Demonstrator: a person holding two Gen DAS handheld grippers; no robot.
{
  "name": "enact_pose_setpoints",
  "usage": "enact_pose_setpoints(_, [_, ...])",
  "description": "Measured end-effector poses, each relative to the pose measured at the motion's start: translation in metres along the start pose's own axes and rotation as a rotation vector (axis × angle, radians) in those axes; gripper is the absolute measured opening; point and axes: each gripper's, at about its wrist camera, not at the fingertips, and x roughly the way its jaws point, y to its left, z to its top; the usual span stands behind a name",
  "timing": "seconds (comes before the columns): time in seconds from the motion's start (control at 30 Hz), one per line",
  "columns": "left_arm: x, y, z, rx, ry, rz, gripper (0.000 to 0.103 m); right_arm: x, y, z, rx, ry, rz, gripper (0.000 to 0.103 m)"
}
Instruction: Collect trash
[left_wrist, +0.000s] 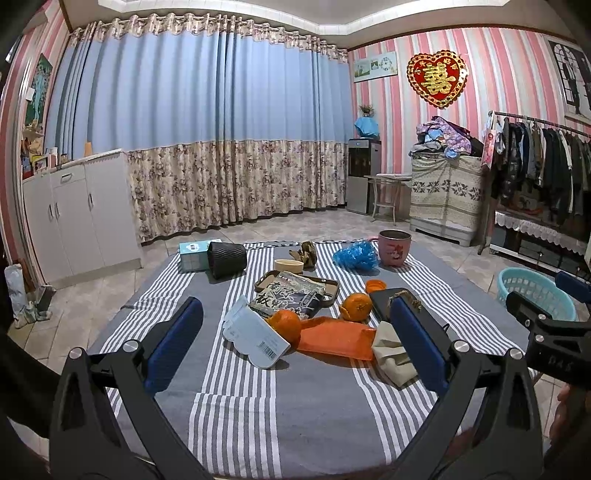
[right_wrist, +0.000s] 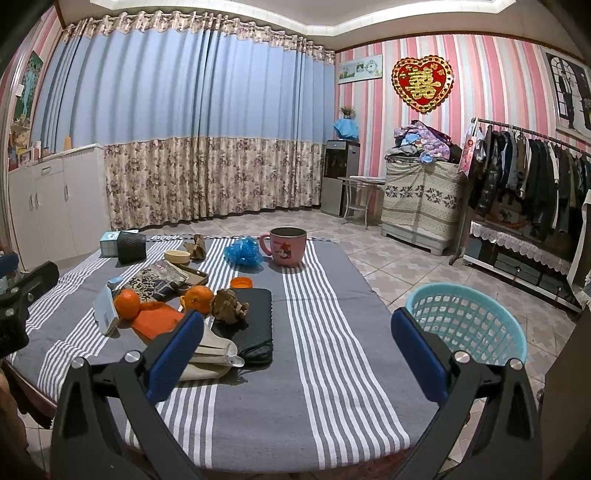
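Observation:
My left gripper (left_wrist: 295, 343) is open and empty above the near part of the striped table (left_wrist: 280, 406), just short of a white barcode card (left_wrist: 255, 338), an orange wrapper (left_wrist: 336, 338) and a used face mask (left_wrist: 391, 352). My right gripper (right_wrist: 295, 343) is open and empty over the table's right half (right_wrist: 332, 350); the mask (right_wrist: 210, 350) lies by its left finger. A crumpled brown paper (right_wrist: 229, 304) sits on a black pouch (right_wrist: 258, 317). Another brown wad (left_wrist: 306, 253) and a blue crumpled bag (left_wrist: 356, 254) lie at the far side. A teal basket (right_wrist: 469, 325) stands on the floor to the right.
Two oranges (left_wrist: 286, 323) (left_wrist: 356, 306), a tray with a printed packet (left_wrist: 295, 291), an orange lid (left_wrist: 375, 285), a small bowl (left_wrist: 289, 265), a pink mug (left_wrist: 394, 247), a black cylinder (left_wrist: 226, 260) and a tissue box (left_wrist: 192, 254) share the table. A clothes rack (right_wrist: 535, 177) stands at the right.

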Motion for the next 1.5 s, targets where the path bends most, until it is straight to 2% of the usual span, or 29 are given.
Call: enact_pose_setpoints(1.5, [-0.0009, -0.0012, 0.0006, 0.002, 0.001, -0.003, 0.098, -0.0040, -0.0071, -0.0009, 0.003, 0.003, -0.004, 0.099])
